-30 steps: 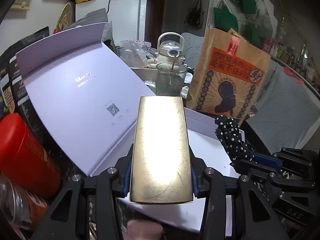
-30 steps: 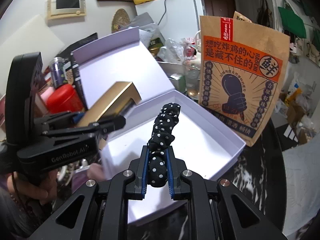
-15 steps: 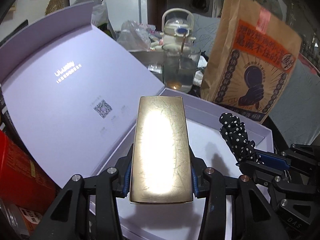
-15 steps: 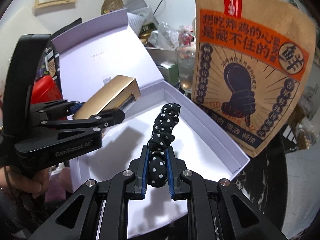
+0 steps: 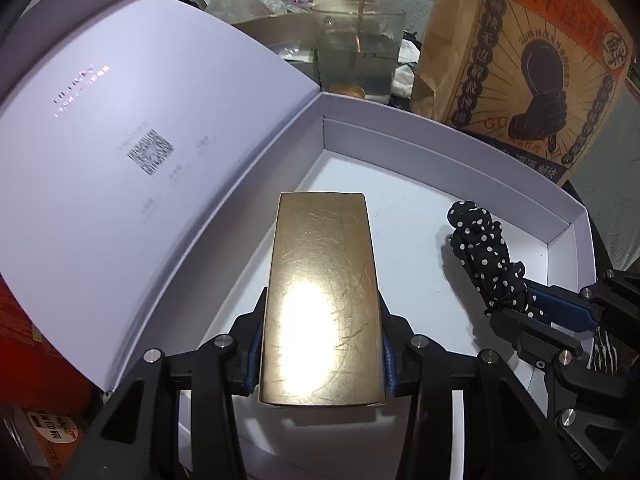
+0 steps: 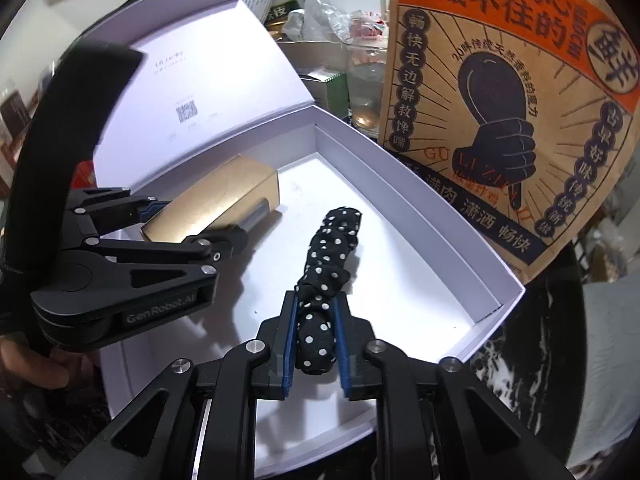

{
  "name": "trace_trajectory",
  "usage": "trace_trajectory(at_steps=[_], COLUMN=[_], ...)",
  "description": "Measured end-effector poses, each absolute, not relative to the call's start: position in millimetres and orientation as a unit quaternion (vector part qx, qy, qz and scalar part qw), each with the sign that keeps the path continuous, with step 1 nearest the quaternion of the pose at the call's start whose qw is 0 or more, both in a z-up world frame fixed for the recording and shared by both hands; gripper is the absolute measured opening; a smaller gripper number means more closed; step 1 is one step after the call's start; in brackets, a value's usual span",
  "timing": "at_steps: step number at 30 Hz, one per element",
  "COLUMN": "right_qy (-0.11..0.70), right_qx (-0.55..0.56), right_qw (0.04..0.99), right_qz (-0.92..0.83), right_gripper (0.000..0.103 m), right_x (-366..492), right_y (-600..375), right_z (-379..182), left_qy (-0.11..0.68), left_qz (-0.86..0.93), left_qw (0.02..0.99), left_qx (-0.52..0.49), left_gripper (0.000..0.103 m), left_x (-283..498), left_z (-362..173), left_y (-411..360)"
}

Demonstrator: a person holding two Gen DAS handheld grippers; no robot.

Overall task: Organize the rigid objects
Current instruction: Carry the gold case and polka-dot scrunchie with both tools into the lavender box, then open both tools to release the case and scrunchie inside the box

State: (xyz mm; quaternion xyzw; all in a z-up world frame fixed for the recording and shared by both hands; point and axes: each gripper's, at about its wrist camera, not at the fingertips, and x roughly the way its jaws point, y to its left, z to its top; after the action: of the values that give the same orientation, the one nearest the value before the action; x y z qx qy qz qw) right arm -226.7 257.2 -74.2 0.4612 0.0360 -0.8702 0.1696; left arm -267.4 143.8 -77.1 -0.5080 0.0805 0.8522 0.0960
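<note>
A gold rectangular box [image 5: 322,300] is clamped lengthwise in my left gripper [image 5: 322,320], tilted down over the left half of an open white gift box [image 5: 440,136]. From the right wrist view the gold box [image 6: 212,204] has its far end low over the white box floor [image 6: 400,272]; contact is unclear. My right gripper [image 6: 316,320] holds a black polka-dot fabric roll [image 6: 330,248] whose far end lies on the floor; its jaws are opening, pads still against the roll. The roll [image 5: 484,248] and right gripper [image 5: 516,304] also show at the left wrist view's right.
The raised white lid [image 5: 120,140] stands along the box's left side. A brown printed paper bag [image 6: 500,100] leans behind the right rim, a glass of liquid [image 5: 356,60] behind the far corner. A red canister [image 5: 24,340] sits left. A person's hand [image 6: 32,364] grips the left tool.
Both grippers have come down and forward into the white box with their loads. The gold box now lies low over the floor and the roll's tip rests on it.
</note>
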Motion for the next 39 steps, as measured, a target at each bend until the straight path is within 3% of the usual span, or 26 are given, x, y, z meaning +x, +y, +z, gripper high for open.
trace_trajectory(at_steps=[6,13,16,25,26,27,28,30,39], right_qy=[0.040,0.051,0.050,0.045,0.042,0.039,0.037,0.036,0.031], right_qx=[0.466,0.470,0.467,0.465,0.465,0.464,0.462,0.461,0.445], right_qw=[0.155,0.132,0.124,0.114,0.114,0.115,0.116,0.113,0.103], right_qz=[-0.870,-0.871,-0.874,-0.877,-0.877,-0.877,-0.878,-0.880,-0.889], right_gripper=[0.021,0.043,0.048,0.049,0.049,0.049,0.049,0.049,0.049], right_x=[-226,-221,-217,-205,-210,-217,-215,-214,-200], right_y=[261,269,271,279,278,276,276,277,282], right_z=[-75,-66,-60,-51,-52,-54,-53,-52,-33], left_qy=[0.072,0.058,0.060,0.066,0.064,0.062,0.061,0.059,0.054], left_qz=[0.851,0.849,0.849,0.858,0.857,0.855,0.855,0.862,0.873], left_qw=[0.099,0.092,0.085,0.088,0.092,0.095,0.096,0.096,0.100], left_qx=[-0.511,-0.518,-0.518,-0.501,-0.504,-0.505,-0.505,-0.495,-0.475], left_gripper=[0.044,0.044,0.046,0.047,0.049,0.058,0.075,0.092,0.093], left_x=[-266,-264,-262,-244,-243,-241,-238,-233,-235], left_z=[-79,-80,-80,-68,-67,-67,-65,-62,-37], left_y=[142,138,136,132,131,131,131,130,129])
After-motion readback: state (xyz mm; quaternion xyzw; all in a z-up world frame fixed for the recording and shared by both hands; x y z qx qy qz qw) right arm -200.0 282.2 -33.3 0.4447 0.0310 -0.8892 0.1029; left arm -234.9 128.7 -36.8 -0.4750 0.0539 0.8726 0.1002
